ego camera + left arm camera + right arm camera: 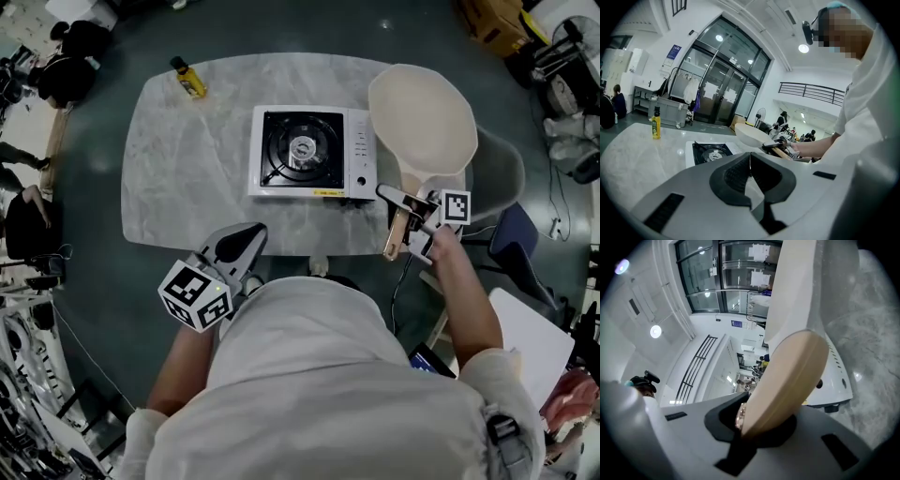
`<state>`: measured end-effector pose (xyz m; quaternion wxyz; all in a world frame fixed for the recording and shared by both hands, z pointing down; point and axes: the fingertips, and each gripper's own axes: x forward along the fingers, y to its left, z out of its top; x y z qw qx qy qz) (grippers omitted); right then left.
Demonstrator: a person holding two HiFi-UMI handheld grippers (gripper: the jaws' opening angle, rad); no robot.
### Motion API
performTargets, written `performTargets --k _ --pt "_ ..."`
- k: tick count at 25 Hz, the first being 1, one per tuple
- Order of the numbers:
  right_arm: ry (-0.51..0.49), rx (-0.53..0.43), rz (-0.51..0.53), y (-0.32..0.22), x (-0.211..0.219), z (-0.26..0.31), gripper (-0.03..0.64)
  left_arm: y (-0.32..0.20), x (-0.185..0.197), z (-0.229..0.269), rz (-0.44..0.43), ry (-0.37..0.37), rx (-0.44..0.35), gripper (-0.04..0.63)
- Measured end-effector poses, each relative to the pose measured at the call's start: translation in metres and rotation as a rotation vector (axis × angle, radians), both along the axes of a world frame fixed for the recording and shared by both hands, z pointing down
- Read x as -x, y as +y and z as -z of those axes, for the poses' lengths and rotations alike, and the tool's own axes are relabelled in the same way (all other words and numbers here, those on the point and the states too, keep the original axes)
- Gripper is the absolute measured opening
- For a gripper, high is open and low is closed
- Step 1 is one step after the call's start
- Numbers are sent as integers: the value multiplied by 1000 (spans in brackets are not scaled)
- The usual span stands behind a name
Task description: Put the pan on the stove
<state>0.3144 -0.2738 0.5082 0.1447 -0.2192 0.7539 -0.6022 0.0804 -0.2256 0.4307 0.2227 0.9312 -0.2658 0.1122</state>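
Observation:
A cream pan with a wooden handle hangs in the air at the table's right end, just right of the stove. My right gripper is shut on that handle, and the pan's bowl rises ahead of the jaws. The white stove has a black burner with nothing on it. My left gripper is shut and empty, held near the person's body below the table's front edge. In the left gripper view the stove and the pan lie ahead.
A yellow bottle stands at the far left corner of the marble table. A grey chair sits right of the table. Bags and gear lie on the floor around it.

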Motion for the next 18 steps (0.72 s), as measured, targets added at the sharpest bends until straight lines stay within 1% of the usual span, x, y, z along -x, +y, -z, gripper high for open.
performTargets --k 8,13,18 --pt "-11 -32 100 12 77 33 49 18 54 1 30 27 -12 18" --pt "-15 -24 154 23 120 40 51 32 85 1 60 44 -10 18" --pt "-4 -13 215 37 165 35 52 48 120 -7 87 55 -1 18"
